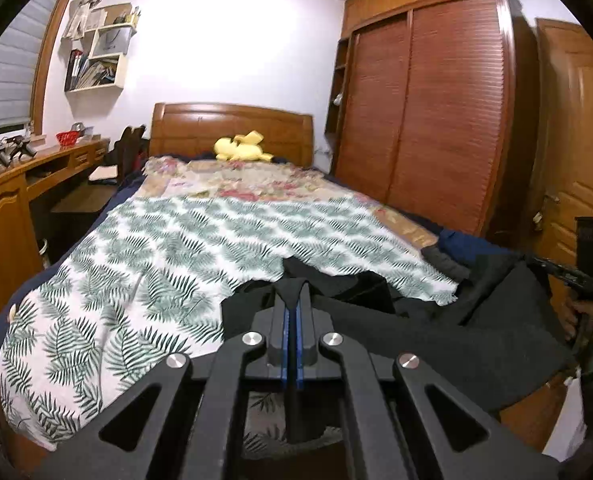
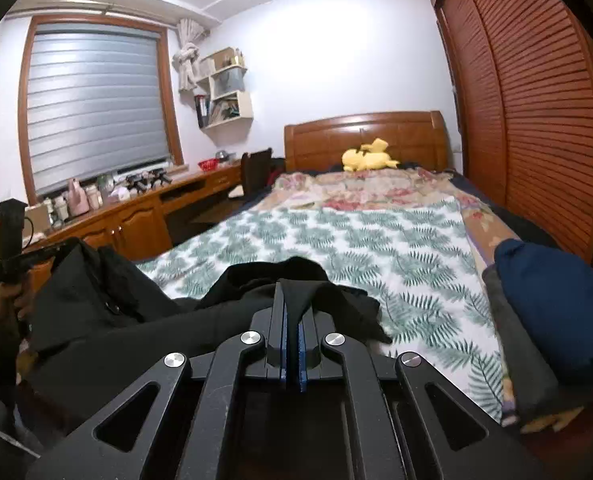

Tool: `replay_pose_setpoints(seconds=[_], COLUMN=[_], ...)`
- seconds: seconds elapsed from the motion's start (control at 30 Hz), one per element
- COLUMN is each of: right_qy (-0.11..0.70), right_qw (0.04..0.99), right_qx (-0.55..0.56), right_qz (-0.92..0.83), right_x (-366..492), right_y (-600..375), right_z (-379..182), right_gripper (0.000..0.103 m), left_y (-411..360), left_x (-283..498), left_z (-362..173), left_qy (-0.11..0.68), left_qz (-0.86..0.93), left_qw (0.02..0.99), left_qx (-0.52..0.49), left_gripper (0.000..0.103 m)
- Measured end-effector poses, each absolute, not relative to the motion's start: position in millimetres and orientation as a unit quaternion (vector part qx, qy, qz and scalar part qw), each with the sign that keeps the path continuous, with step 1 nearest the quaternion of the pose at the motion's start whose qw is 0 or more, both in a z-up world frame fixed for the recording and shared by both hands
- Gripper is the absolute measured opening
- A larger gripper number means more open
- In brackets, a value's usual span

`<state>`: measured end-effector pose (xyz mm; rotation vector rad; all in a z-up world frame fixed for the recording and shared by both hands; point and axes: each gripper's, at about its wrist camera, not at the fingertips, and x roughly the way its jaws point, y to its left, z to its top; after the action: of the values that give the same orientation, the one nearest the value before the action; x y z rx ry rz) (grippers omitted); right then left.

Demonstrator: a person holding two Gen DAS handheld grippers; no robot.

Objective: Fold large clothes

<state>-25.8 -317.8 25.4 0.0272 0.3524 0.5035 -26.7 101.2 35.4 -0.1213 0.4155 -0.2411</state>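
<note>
A large black garment (image 1: pixel 436 332) hangs stretched between both grippers at the foot of the bed; it also shows in the right wrist view (image 2: pixel 136 320). My left gripper (image 1: pixel 294 292) is shut on a fold of the black cloth, which pokes up between its fingertips. My right gripper (image 2: pixel 292 292) is shut on another fold of the same garment. Part of the garment lies bunched on the fern-print bedspread (image 1: pixel 176 248), which also shows in the right wrist view (image 2: pixel 376 248). Each gripper's handle shows at the edge of the other's view.
A yellow plush toy (image 1: pixel 242 149) lies by the wooden headboard (image 1: pixel 232 124). A folded dark blue and grey pile (image 2: pixel 552 312) sits at the bed's right edge. A wooden desk (image 2: pixel 144 208) with clutter runs along the left; a louvred wardrobe (image 1: pixel 436 112) stands on the right.
</note>
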Motion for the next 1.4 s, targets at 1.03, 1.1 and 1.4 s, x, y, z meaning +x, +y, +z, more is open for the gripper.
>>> replay_pose_setpoints(seconds=[1.03, 1.1, 1.4], right_qy=[0.24, 0.254, 0.294], right_qw=[0.962, 0.96, 0.95], right_qx=[-0.035, -0.031, -0.058], right_qz=[0.124, 0.116, 0.091], right_x=[281.9, 295.4, 309.2], right_y=[-279.4, -277.3, -266.4], right_z=[-57.4, -68.6, -90.1], right_gripper=[0.001, 0.001, 0.004], left_y=[114.2, 117.1, 114.1], left_x=[254.3, 262.2, 275.7], left_z=[-41.1, -49.3, -64.0], left_qy=[0.238, 0.242, 0.26], left_qz=[-0.047, -0.053, -0.077], left_qw=[0.969, 0.967, 0.961], left_qx=[-0.055, -0.063, -0.06], left_gripper=[0.0, 0.0, 0.003])
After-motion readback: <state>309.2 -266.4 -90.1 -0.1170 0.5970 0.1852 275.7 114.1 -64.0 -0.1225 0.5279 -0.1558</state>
